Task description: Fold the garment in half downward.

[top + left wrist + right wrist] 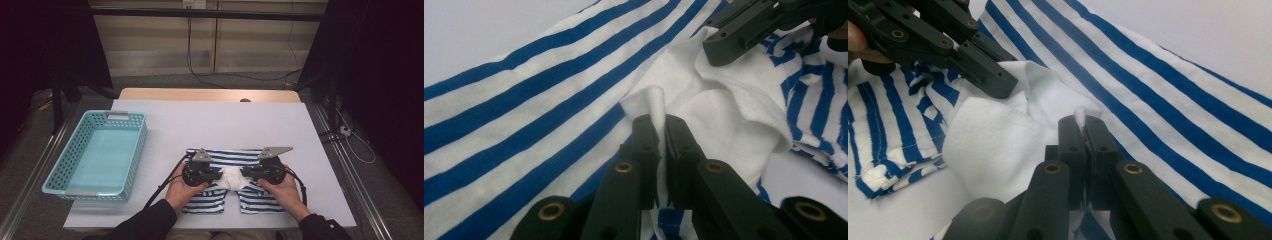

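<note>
We see a pair of blue-and-white striped cotton shorts [227, 175] lying flat on the white table top [225, 125], low in the middle of the high view, with their white inner fabric bunched up at the centre. Our left gripper [220, 175] comes in from the lower left of that bunch and our right gripper [243, 174] from the lower right, tips pointing at each other and near together.

In the left gripper view, the left gripper [659, 125] has its jaws clenched on a small peak of the white fabric, which sticks up between the tips at the frame's centre. In the right gripper view, the right gripper [1083, 122] pinches a thin fold of the same white cloth in the same way.

An open-weave turquoise plastic basket [62, 167] sits at the left of the high view, well apart from the shorts.
</note>
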Demonstrator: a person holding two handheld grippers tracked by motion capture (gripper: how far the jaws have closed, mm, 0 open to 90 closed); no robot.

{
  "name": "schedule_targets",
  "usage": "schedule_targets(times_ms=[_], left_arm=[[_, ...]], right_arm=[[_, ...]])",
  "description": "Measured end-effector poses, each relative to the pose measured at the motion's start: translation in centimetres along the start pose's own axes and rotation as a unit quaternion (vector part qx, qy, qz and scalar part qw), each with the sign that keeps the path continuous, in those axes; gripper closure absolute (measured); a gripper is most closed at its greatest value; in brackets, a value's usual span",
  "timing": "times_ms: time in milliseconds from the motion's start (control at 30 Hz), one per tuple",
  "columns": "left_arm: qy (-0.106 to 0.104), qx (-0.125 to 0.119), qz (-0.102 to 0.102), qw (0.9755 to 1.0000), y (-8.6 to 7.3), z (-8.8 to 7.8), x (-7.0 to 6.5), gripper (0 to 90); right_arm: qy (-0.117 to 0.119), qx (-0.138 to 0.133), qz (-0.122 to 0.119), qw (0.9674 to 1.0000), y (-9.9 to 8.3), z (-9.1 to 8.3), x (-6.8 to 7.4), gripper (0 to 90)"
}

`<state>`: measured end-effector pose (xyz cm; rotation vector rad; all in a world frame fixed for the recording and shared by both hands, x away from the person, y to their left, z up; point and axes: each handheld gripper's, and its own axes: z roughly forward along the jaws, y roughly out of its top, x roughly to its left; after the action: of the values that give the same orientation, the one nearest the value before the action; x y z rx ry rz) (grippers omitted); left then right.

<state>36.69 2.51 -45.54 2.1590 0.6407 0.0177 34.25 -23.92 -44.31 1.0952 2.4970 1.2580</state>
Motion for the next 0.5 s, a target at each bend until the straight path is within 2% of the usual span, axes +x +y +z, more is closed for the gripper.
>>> schedule_targets(times_ms=[67, 133, 200, 300, 400, 433, 500], left_arm=[[-0.004, -0.02, -0.004, 0.9998, 0.0, 0.0, -0.1, 85.4], [-0.006, -0.021, 0.005, 0.9998, 0.1, -0.4, -0.1, 85.8], [-0.006, -0.027, 0.001, 0.9996, 0.1, -0.7, -0.3, 85.8], [-0.015, -0.03, 0.012, 0.9994, 0.2, -1.2, -0.3, 85.9], [-0.022, -0.039, 0.016, 0.9989, 0.2, -1.4, -0.5, 85.9], [-0.025, -0.041, 0.007, 0.9988, 0.2, -1.6, -0.7, 85.9], [-0.028, -0.049, 0.014, 0.9983, 0.2, -1.8, -0.7, 85.9]], right_arm=[[0.002, -0.002, -0.001, 1.0, 0.0, -0.2, 0.1, 87.7], [0.003, -0.005, -0.005, 1.0, 0.0, -0.2, 0.1, 87.7], [0.004, -0.007, -0.004, 1.0, 0.0, -0.3, 0.3, 87.7], [0.005, -0.022, -0.007, 0.9997, 0.1, -0.9, 0.5, 87.8], [0.007, -0.034, -0.011, 0.9993, 0.1, -1.5, 0.8, 87.8], [0.007, -0.036, -0.012, 0.9993, 0.1, -1.6, 0.9, 87.8], [0.007, -0.038, -0.013, 0.9992, 0.0, -1.9, 1.1, 87.8]])
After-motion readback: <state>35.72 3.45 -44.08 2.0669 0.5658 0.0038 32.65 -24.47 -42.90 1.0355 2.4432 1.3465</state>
